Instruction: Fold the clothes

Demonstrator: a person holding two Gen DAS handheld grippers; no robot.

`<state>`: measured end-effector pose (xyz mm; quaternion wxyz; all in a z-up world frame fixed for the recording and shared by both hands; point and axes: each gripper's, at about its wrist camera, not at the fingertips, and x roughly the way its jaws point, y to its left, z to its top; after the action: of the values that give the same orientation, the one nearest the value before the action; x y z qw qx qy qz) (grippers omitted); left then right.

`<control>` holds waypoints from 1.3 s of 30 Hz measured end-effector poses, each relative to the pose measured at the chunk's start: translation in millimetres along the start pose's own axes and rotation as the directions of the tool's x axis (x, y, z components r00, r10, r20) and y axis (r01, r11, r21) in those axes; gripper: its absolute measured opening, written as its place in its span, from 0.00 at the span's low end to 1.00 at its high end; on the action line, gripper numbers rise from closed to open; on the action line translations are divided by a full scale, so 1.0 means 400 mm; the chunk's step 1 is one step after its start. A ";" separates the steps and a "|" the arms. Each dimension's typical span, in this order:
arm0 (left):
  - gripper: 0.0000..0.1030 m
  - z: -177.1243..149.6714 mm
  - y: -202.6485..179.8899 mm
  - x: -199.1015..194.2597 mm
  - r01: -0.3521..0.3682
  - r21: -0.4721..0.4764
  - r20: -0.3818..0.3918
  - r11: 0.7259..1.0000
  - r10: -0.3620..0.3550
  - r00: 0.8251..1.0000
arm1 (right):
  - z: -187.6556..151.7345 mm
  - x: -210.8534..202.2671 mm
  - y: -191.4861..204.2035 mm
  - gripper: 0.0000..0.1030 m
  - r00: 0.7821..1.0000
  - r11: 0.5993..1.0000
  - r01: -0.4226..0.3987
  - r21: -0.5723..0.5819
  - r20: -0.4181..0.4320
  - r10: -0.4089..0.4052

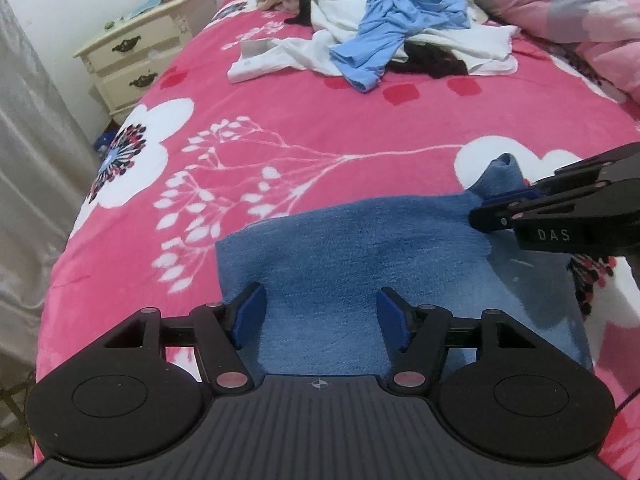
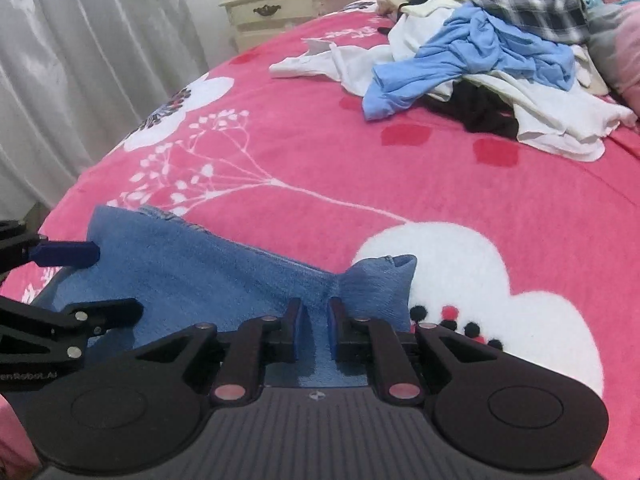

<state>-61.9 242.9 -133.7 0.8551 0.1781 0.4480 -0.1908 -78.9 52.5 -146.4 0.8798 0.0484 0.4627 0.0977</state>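
— On the pink bed (image 1: 360, 128) lies a blue cloth (image 1: 340, 264). Why is its corner bunched up?

— Right tool (image 2: 316, 320) pinches it, ready to pull. Left tool (image 1: 320, 312) waits spread wide above the cloth.

left gripper (image 1: 320, 312) low with jaws spread wide, right gripper (image 2: 316, 328) jaws pinched nearly closed on blue cloth (image 2: 240, 276)
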 end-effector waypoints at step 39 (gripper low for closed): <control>0.66 0.010 -0.018 -0.003 -0.054 -0.014 -0.035 0.998 0.054 0.998 | -0.011 -0.039 0.023 1.00 0.990 0.990 -0.138 -0.003 0.020 0.138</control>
<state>-63.2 235.2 -131.5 0.8533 0.1870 0.4593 -0.1613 -92.1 58.3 -134.8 0.8756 0.0803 0.4494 0.1580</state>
